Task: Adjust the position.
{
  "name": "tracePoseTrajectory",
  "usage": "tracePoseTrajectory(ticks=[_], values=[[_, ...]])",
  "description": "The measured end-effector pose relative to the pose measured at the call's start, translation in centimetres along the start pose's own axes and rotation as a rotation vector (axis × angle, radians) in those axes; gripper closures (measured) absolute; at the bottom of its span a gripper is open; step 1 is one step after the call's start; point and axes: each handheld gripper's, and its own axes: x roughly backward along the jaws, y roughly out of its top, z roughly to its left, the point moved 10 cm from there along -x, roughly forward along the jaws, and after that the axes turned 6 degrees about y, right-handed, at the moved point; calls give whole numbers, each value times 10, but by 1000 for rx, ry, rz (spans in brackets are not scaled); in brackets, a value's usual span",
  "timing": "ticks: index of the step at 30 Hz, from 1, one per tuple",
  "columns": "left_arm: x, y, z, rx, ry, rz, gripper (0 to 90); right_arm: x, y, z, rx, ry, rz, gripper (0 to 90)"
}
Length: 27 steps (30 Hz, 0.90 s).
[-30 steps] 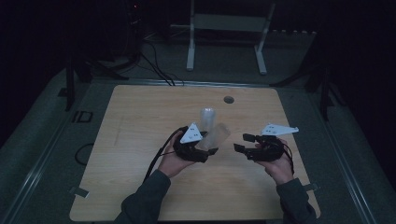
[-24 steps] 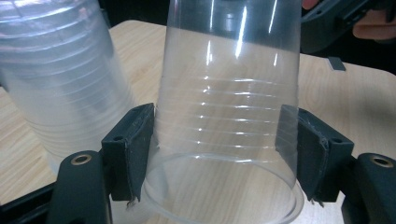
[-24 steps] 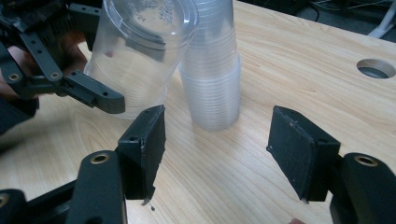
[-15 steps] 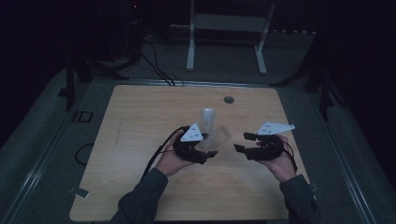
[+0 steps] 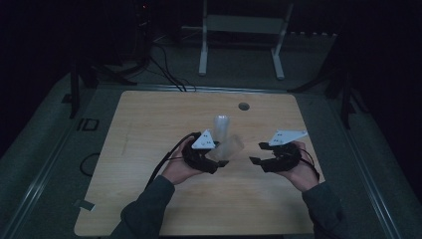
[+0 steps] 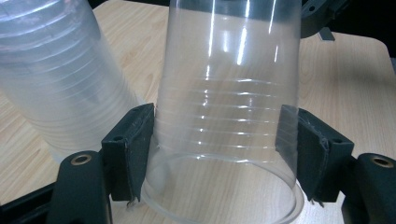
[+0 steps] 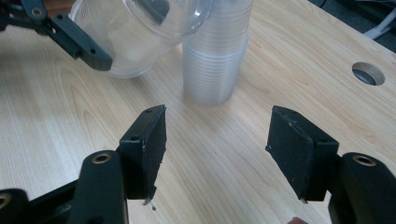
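Note:
My left gripper is shut on a clear plastic cup. Its pads press both sides of the wall near the rim, and the cup is tilted just above the table. Beside it an upright stack of clear cups stands on the wood. To the right my right gripper points toward the stack and the held cup. It is open with nothing between its jaws, which have just been closing a little.
The wooden table has a round cable hole near its far edge. A white stand and cables lie on the dark floor beyond. Bare wood spreads to the left and in front of the hands.

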Motion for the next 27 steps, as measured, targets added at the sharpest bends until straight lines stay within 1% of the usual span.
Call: tracePoseTrajectory(ticks=[2,5,7,8,10,12,15,18,23,27], values=[[0,-2,0,-7,-6,16,294,0,0,0,9,3,11,371],[0,-4,-1,-30,-11,48,294,1,-1,2,30,9,33,371],[0,-5,-1,-33,-14,53,294,1,-1,2,36,10,40,371],[0,-5,-2,-41,-20,64,294,1,-2,2,40,11,48,371],[0,-6,-2,-51,-22,70,294,1,-1,4,60,19,66,371],[0,-7,-2,-50,-34,79,294,1,-1,5,74,25,79,371],[0,-9,-3,-71,-40,99,294,0,-3,7,92,34,106,371],[1,-10,-3,-80,-44,111,294,0,-3,8,116,41,129,371],[-1,-11,-4,-111,-47,138,295,-1,-3,11,152,40,170,371],[-2,-14,-5,-117,-52,154,295,-1,-2,14,186,40,206,371]])
